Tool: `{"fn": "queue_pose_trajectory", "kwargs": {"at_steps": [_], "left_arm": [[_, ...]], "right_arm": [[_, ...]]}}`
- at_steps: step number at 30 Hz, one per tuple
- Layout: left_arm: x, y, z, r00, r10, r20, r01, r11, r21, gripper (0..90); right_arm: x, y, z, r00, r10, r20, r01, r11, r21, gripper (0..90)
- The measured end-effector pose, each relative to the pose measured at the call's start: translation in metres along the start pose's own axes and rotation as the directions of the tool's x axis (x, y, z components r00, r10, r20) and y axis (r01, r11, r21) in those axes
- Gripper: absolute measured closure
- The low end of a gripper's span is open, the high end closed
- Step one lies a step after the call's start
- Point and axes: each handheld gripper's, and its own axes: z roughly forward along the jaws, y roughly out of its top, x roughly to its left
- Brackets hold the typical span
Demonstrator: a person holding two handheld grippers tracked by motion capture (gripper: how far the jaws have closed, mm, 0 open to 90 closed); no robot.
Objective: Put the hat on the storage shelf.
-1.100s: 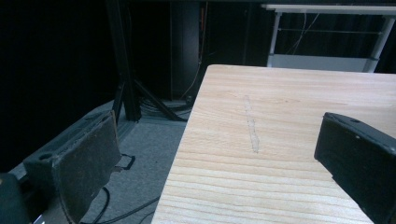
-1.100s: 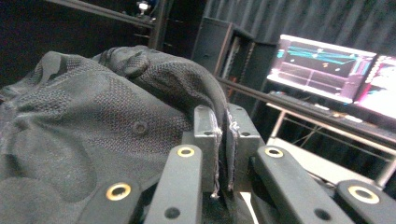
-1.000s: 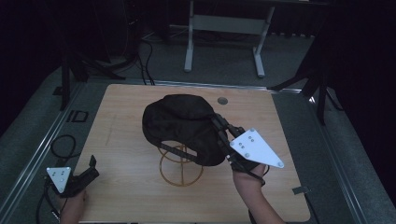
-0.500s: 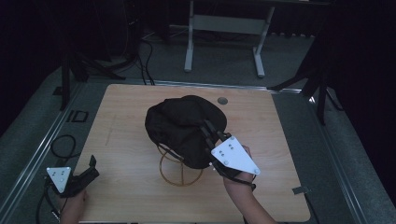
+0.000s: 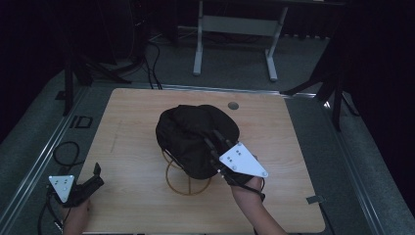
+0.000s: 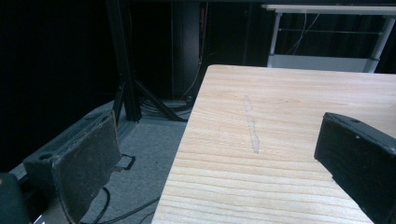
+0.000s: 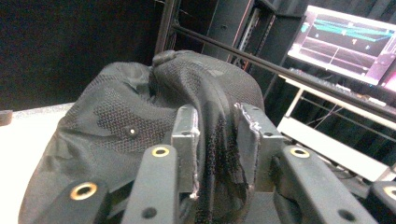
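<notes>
Right claw pinches a fold of black cap; left claw apparently gapes, untouching.

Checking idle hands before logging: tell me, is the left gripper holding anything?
No. In the left gripper view the left gripper has its jaws wide apart, with nothing but the bare table between them.

Cap: black, mesh-textured fabric with one small pale dot on the side. Stand: tan wire ring. Bench: light wood grain, one pale streak near left edge. Jaws black. Gripper plates white. Floor: grey carpet.
</notes>
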Motion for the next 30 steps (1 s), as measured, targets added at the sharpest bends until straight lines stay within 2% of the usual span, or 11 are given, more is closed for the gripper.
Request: {"fn": "queue_pose_trajectory", "kwargs": {"at_steps": [6, 15, 17, 18, 20, 24, 25, 27, 30], "left_arm": [[0.000, 0.000, 0.000, 1.0000, -0.002, 0.001, 0.002, 1.0000, 0.000, 0.6], [0.001, 0.000, 0.000, 1.0000, -0.006, 0.002, 0.006, 1.0000, 0.002, 0.6], [0.001, 0.000, 0.000, 1.0000, -0.006, 0.002, 0.006, 1.0000, 0.002, 0.6], [0.001, 0.000, 0.000, 1.0000, -0.006, 0.002, 0.006, 1.0000, 0.002, 0.6], [0.001, 0.000, 0.000, 1.0000, -0.006, 0.002, 0.006, 1.0000, 0.002, 0.6], [0.001, 0.000, 0.000, 1.0000, -0.006, 0.003, 0.006, 1.0000, 0.001, 0.6], [0.001, 0.000, 0.000, 1.0000, -0.005, 0.004, 0.005, 1.0000, 0.001, 0.6], [0.001, 0.000, 0.000, 1.0000, -0.007, 0.005, 0.007, 1.0000, 0.002, 0.6], [0.001, 0.000, 0.000, 0.9999, -0.011, 0.006, 0.011, 0.9999, 0.001, 0.6]], "right_arm": [[-0.002, -0.003, 0.004, 0.9993, 0.035, -0.016, -0.035, 0.999, 0.008, 64.2], [-0.003, -0.001, 0.002, 0.9983, 0.035, -0.046, -0.035, 0.999, 0.001, 64.4], [-0.002, -0.001, 0.002, 0.9980, 0.034, -0.053, -0.034, 0.999, -0.002, 60.6], [-0.002, -0.001, 0.002, 0.9974, 0.044, -0.057, -0.044, 0.999, -0.004, 56.3], [-0.002, 0.000, 0.003, 0.9952, 0.062, -0.076, -0.063, 0.998, -0.006, 53.9], [0.000, -0.001, 0.006, 0.9935, 0.060, -0.097, -0.060, 0.998, 0.010, 56.0], [0.004, -0.003, 0.010, 0.9905, 0.055, -0.127, -0.051, 0.998, 0.031, 56.0], [0.009, -0.006, 0.015, 0.9893, 0.026, -0.143, -0.019, 0.998, 0.052, 56.2], [0.012, -0.010, 0.019, 0.9862, 0.023, -0.164, -0.010, 0.997, 0.075, 55.7]]}}
